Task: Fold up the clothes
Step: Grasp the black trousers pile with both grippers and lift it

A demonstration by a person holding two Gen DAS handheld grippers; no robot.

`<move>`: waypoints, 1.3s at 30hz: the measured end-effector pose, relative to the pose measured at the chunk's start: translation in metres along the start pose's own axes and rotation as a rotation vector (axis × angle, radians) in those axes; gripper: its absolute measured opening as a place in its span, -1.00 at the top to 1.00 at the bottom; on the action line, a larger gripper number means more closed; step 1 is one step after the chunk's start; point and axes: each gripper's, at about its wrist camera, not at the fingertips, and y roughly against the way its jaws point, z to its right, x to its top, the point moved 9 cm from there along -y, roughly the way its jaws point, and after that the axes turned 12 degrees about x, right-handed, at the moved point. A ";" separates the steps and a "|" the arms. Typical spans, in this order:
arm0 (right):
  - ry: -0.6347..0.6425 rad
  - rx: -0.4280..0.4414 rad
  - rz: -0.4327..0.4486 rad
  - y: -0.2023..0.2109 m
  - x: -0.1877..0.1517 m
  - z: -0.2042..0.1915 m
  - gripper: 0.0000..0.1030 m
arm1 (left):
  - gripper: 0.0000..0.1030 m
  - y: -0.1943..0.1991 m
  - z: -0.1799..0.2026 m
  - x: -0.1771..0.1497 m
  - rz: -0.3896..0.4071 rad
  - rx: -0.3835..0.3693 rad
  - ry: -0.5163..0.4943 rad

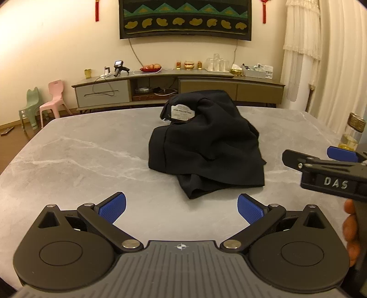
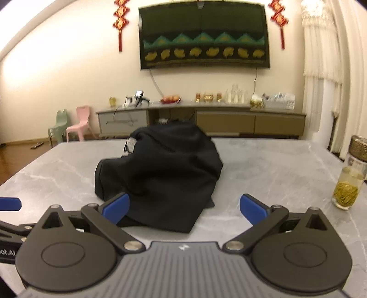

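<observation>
A crumpled black garment (image 1: 206, 142) with a white label (image 1: 182, 112) lies heaped in the middle of the grey marble table (image 1: 80, 155). My left gripper (image 1: 182, 209) is open just short of the garment's near corner, with nothing between its blue pads. In the right wrist view the same garment (image 2: 165, 169) sits straight ahead. My right gripper (image 2: 184, 209) is open, its left fingertip over the garment's near edge. The right gripper (image 1: 321, 158) also shows at the right edge of the left wrist view, held by a hand (image 1: 351, 229).
A glass bottle of tea (image 2: 349, 178) with a gold lid stands on the table at the right. Beyond the table are a low cabinet (image 1: 179, 89) with glasses and fruit, a wall TV (image 1: 185, 18), two small plastic chairs (image 1: 41, 105) at the left and white curtains (image 1: 305, 45).
</observation>
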 end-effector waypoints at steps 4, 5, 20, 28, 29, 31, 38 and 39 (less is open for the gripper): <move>0.026 -0.008 -0.064 -0.005 -0.007 -0.001 -1.00 | -0.98 0.003 -0.001 0.001 0.008 -0.016 0.011; 0.023 -0.006 -0.082 -0.006 -0.008 -0.001 -1.00 | -0.97 0.003 -0.002 0.001 0.009 -0.022 0.016; -0.041 0.078 -0.171 -0.007 -0.020 -0.001 1.00 | 1.00 0.003 0.001 0.002 0.018 -0.052 0.014; -0.045 0.059 -0.183 -0.012 -0.020 0.003 1.00 | 1.00 0.001 0.005 0.006 0.026 -0.070 0.016; -0.048 0.054 -0.183 -0.013 -0.020 0.004 0.99 | 1.00 -0.001 0.005 0.007 0.019 -0.073 0.017; -0.059 0.039 -0.185 -0.015 -0.020 0.007 0.99 | 1.00 -0.005 0.004 0.008 0.006 -0.077 0.021; -0.099 -0.043 -0.214 -0.033 -0.029 0.022 -0.11 | -0.04 -0.028 0.001 0.016 -0.033 -0.100 0.043; -0.099 -0.047 -0.221 -0.035 -0.030 0.022 -0.11 | -0.69 -0.030 -0.001 0.021 -0.020 -0.090 0.044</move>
